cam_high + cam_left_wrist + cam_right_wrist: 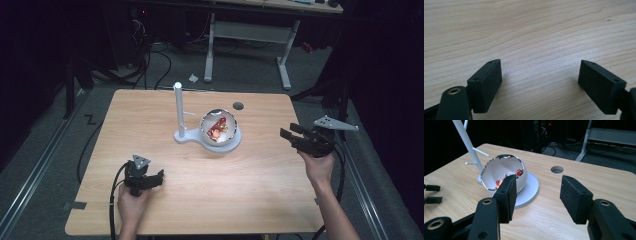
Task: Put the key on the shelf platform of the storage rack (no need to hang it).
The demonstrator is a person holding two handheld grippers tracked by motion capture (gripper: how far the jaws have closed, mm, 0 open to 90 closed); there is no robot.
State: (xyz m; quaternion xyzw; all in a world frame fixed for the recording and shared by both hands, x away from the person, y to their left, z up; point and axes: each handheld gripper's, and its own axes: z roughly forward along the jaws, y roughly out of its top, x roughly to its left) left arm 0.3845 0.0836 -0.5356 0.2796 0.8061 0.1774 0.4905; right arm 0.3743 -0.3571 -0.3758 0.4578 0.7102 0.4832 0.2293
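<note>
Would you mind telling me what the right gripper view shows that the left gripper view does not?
Right gripper view alone: the white egg-shaped bowl with red pieces inside, its round base, the white stand, the table's hole, and the left gripper's jaw tips at the frame's left edge.

Left gripper view alone: the left gripper's own jaws seen close, open over bare wood.

Both: the wooden table, and black jaws standing apart with nothing between them.

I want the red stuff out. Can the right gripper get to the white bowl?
Probably yes. The right gripper has open jaws aimed at the white bowl, with only bare table between them.
</note>
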